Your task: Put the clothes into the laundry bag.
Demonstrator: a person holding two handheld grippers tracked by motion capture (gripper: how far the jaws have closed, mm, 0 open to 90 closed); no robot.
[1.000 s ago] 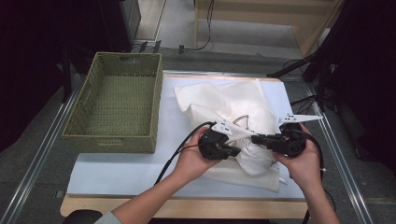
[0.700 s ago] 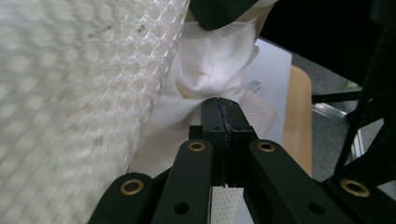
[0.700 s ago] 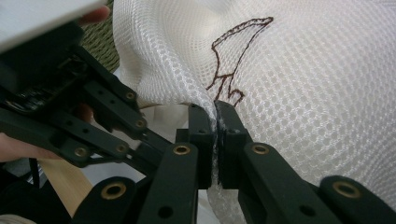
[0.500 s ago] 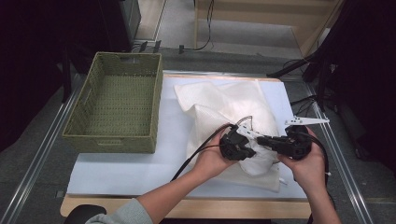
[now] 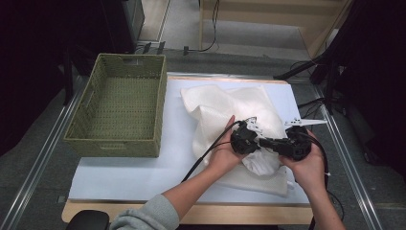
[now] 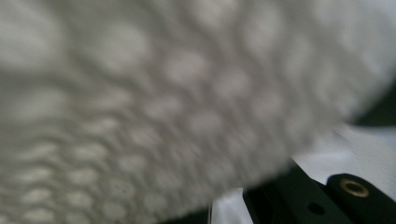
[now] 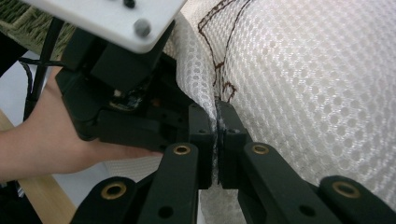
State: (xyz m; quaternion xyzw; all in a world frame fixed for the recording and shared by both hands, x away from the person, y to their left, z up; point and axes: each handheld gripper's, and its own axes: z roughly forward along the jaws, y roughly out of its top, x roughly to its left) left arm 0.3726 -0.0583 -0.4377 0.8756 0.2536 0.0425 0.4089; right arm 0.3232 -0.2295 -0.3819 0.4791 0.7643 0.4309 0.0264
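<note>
We are looking at a white mesh cloth [image 5: 225, 108] lying in the centre and right of the high view, on a white sheet [image 5: 124, 175] that is covering the bench [image 5: 268, 215]. We are finding no readable writing on it; the right gripper view is showing only a thin brown stitched line [image 7: 219, 70] running over the mesh in its upper middle, too partial to read as a mark or a word.

In the lower middle of that view the right claw [image 7: 217, 133] is pinching a fold of the cloth [image 7: 303, 84] between its pressed-together jaws, with the left claw's black body and pale plate sitting just to the left in a hand [image 7: 42, 135]. The high view is not giving us that pinch: there the right claw [image 5: 270, 142] and the left claw [image 5: 256, 139] are meeting tip to tip over a bunched part of the cloth at centre right. The left gripper view is blurred, with mesh [image 6: 163, 102] pressing close against the lens, so we cannot tell from it what the left claw is gripping; its jaws are closed.

A green woven basket [image 5: 81, 139] is standing on the bench at the left of the high view, apart from the cloth.

Compared with a second ago, the left hand [image 5: 222, 153] is now sitting further right in the high view, close against the right hand [image 5: 306, 165], which is hardly changing place.
</note>
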